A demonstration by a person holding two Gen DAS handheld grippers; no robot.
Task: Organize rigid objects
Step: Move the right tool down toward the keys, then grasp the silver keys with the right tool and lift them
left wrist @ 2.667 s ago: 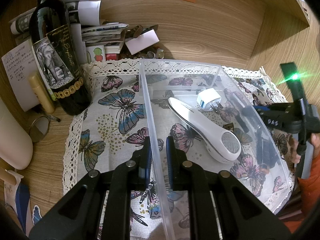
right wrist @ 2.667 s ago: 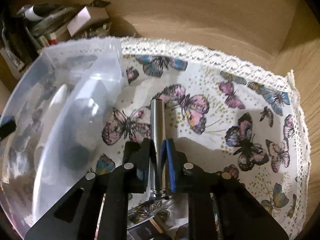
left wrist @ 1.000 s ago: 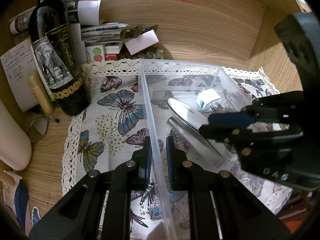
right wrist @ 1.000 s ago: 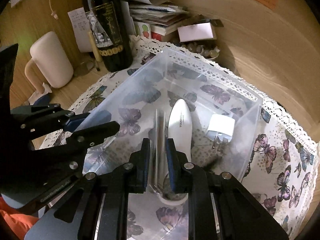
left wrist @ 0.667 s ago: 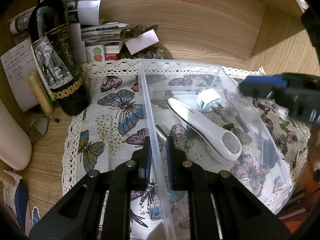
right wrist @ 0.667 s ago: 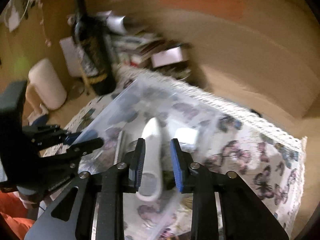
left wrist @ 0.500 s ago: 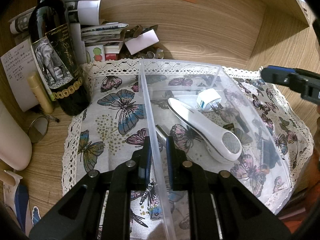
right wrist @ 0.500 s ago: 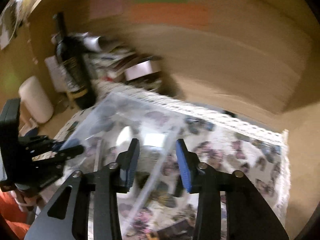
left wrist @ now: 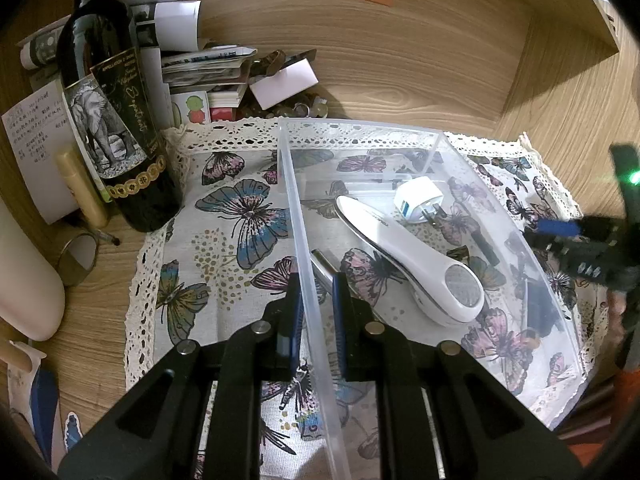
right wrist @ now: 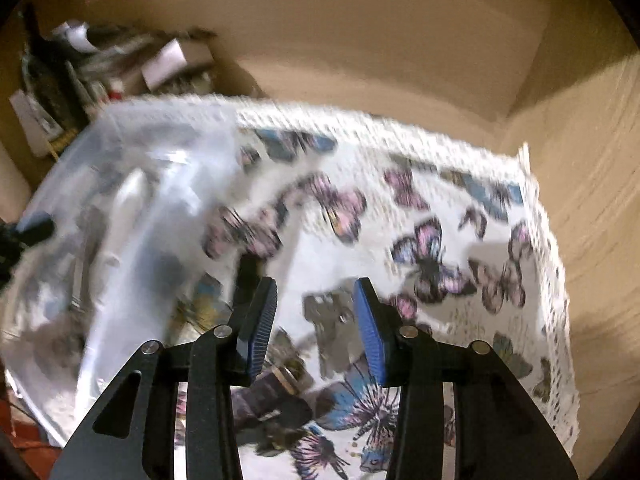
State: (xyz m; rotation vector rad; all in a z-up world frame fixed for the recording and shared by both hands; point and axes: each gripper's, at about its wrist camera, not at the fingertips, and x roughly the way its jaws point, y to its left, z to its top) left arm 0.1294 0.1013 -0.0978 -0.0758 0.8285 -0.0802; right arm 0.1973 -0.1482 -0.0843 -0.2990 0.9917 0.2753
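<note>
My left gripper [left wrist: 314, 304] is shut on the near left wall of a clear plastic box [left wrist: 304, 240] standing on a butterfly cloth. Inside the box lie a white handheld device [left wrist: 408, 256], a white plug adapter [left wrist: 418, 200] and a silver metal rod [left wrist: 324, 266]. My right gripper [right wrist: 314, 320] is open and empty, over the cloth to the right of the box [right wrist: 132, 208]; it also shows at the right edge of the left wrist view [left wrist: 576, 240]. Below it, blurred, lie a bunch of keys [right wrist: 336, 328] and a dark cylindrical object [right wrist: 264, 400].
A dark wine bottle [left wrist: 112, 120] stands left of the box, with a stack of papers and small clutter [left wrist: 224, 76] behind. A cream bottle [left wrist: 28, 280] and a metal ring [left wrist: 78, 254] sit at far left. Wooden walls enclose the back and right.
My right gripper carried the silver rod into the box, opened and left it there, then swung out to the right over the cloth. My left gripper stayed clamped on the box wall.
</note>
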